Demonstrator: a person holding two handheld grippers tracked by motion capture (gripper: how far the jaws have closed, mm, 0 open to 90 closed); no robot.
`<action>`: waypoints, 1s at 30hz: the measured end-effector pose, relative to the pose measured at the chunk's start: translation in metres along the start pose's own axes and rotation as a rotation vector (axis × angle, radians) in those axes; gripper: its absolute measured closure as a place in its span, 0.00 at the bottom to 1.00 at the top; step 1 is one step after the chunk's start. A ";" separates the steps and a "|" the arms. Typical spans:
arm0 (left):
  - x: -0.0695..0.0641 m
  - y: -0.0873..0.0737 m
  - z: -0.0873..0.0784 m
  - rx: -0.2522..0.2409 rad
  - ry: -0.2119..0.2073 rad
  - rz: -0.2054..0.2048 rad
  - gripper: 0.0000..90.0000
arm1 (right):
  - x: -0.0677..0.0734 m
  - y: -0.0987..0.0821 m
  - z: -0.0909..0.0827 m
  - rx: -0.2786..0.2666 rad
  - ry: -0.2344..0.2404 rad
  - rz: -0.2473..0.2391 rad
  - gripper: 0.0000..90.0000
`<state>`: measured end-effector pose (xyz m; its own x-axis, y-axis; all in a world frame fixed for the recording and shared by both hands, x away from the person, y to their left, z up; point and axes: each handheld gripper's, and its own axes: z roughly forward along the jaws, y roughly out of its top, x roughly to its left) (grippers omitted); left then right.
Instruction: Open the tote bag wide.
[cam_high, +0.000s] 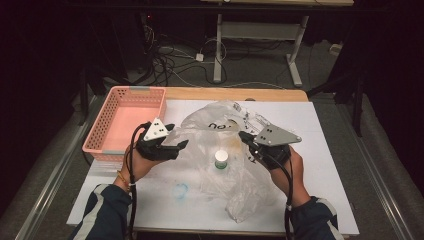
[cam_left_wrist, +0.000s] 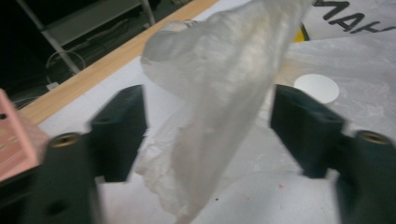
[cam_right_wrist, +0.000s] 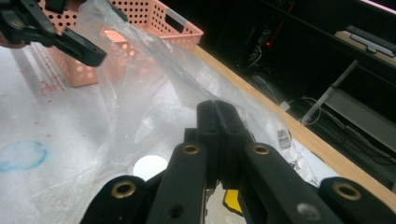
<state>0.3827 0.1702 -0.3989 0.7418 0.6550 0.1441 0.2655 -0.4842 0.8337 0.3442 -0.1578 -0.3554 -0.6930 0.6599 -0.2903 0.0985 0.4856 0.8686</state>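
A crumpled clear plastic bag (cam_high: 240, 180) lies on the white sheet at the table's middle, its top lifted. My right gripper (cam_high: 244, 135) is shut on the bag's upper right edge; in the right gripper view the jaws (cam_right_wrist: 217, 109) meet on the film (cam_right_wrist: 154, 93). My left gripper (cam_high: 176, 136) hovers at the bag's left edge. Its jaws (cam_left_wrist: 208, 130) stand open around a hanging fold of the bag (cam_left_wrist: 219, 70), and neither pad presses it. A small bottle with a white cap (cam_high: 221, 157) stands upright under the bag, seen through the film (cam_right_wrist: 149, 165).
An empty pink perforated basket (cam_high: 150, 92) stands at the table's left, close behind my left hand. A blue stain (cam_high: 181, 190) marks the sheet in front. The wooden table edge (cam_high: 235, 93) runs along the back, with cables and a desk frame on the floor beyond.
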 end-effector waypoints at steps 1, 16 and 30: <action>0.000 0.000 0.002 -0.001 -0.002 0.004 0.48 | 0.000 -0.001 0.000 -0.001 0.001 0.002 1.00; -0.007 -0.013 -0.002 0.004 -0.031 0.043 0.97 | 0.007 -0.022 -0.025 -0.013 0.052 0.067 0.54; -0.006 -0.015 -0.004 0.013 -0.026 0.043 0.97 | 0.046 -0.085 -0.045 0.208 0.263 -0.082 0.28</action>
<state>0.3722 0.1756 -0.4101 0.7686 0.6180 0.1654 0.2407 -0.5189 0.8202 0.2718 -0.1945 -0.4251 -0.8625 0.4564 -0.2187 0.1594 0.6551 0.7386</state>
